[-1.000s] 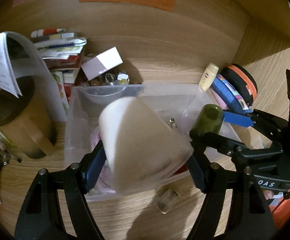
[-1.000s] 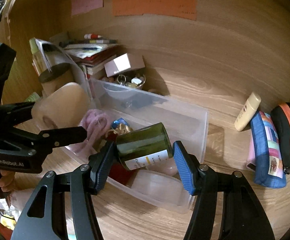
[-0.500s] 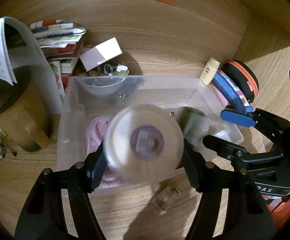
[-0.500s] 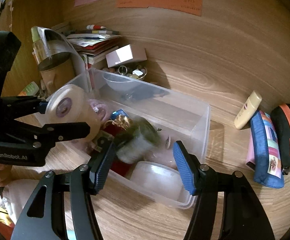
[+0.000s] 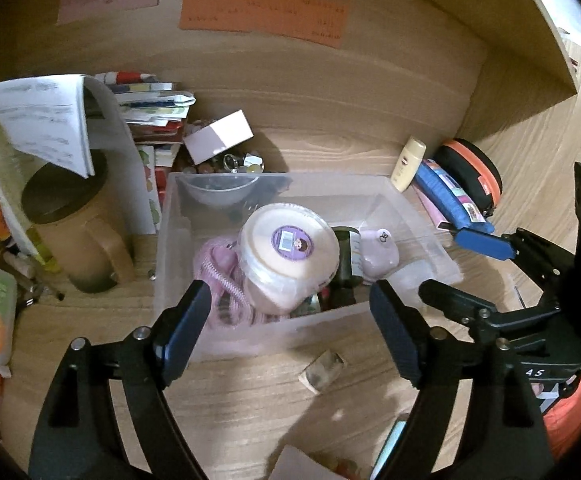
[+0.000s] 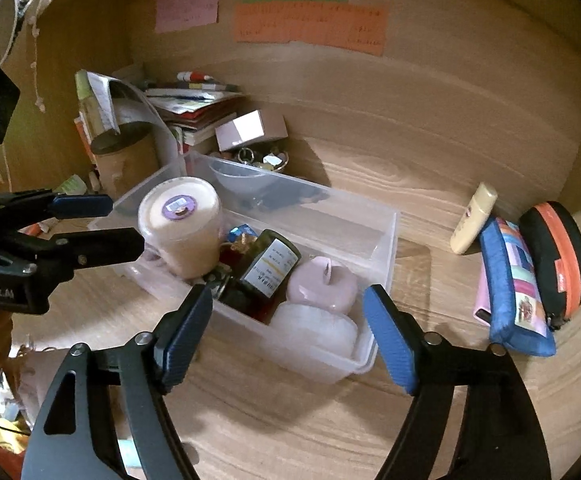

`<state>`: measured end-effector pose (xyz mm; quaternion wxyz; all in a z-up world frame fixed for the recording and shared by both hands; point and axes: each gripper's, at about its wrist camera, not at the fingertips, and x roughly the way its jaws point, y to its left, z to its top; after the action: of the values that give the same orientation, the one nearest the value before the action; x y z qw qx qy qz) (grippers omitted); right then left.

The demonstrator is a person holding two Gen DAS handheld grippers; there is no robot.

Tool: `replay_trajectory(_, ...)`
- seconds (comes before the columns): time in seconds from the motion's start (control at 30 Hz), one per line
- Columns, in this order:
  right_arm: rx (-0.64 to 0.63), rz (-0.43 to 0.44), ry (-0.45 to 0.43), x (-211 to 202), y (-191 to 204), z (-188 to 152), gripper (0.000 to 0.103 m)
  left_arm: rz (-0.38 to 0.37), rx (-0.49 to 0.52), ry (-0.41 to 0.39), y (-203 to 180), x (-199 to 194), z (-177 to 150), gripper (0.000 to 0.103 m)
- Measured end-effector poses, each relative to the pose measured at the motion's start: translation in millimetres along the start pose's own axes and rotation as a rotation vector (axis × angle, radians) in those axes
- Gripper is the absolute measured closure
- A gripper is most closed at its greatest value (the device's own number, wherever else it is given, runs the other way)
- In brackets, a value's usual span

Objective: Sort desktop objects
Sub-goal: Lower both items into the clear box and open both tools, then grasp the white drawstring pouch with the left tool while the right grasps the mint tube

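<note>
Both tongs stand apart and hold nothing: the left gripper (image 5: 290,332) hovers over the near wall of the clear rectangular plastic bin (image 5: 410,200), and the right gripper (image 6: 288,334) hangs above the bin's near right end, each pulled back from the load, which reads as a pair of drops already made. The task's things sit inside that bin, packed side by side probably so they stay gathered in one place. I count one cream cylindrical tub with a purple round label on its lid (image 6: 178,220), standing upright toward the left end; one dark green glass bottle with a white label (image 6: 266,272), lying tilted against it; one pale pink rounded case (image 6: 322,284) just beside the bottle; one translucent white lidded container (image 6: 314,332) at the near right corner; and one pink knitted pouch with a zip (image 5: 218,272) at the left. Several items are not yet sorted on the wooden desktop (image 6: 370,184): one cream squeeze tube (image 6: 473,218), one blue patterned pencil pouch (image 6: 518,288) and one black case with orange trim (image 6: 554,260) leaning together at the right, well apart from the bin. One small clear cap-like piece (image 5: 322,370) lies just in front of the bin.
</note>
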<state>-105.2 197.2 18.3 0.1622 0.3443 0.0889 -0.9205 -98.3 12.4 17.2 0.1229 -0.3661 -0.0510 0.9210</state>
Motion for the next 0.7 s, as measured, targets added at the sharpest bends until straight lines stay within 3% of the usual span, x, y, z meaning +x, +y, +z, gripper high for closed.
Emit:
replay_trajectory(0.27,0.004,0.001,-0.030,-26,5,-13,0.027,0.011,0.005,-0.008,-7,-23,-16,0.021)
replay_trajectory(0.47,0.007,0.009,-0.043,-44,14,-32,0.026,0.041,0.034,-0.022,-13,-44,-39,0.013)
replay_trajectory(0.7,0.016,0.036,-0.024,-53,28,-61,0.022,0.082,0.056,0.045,-4,-58,-76,0.012)
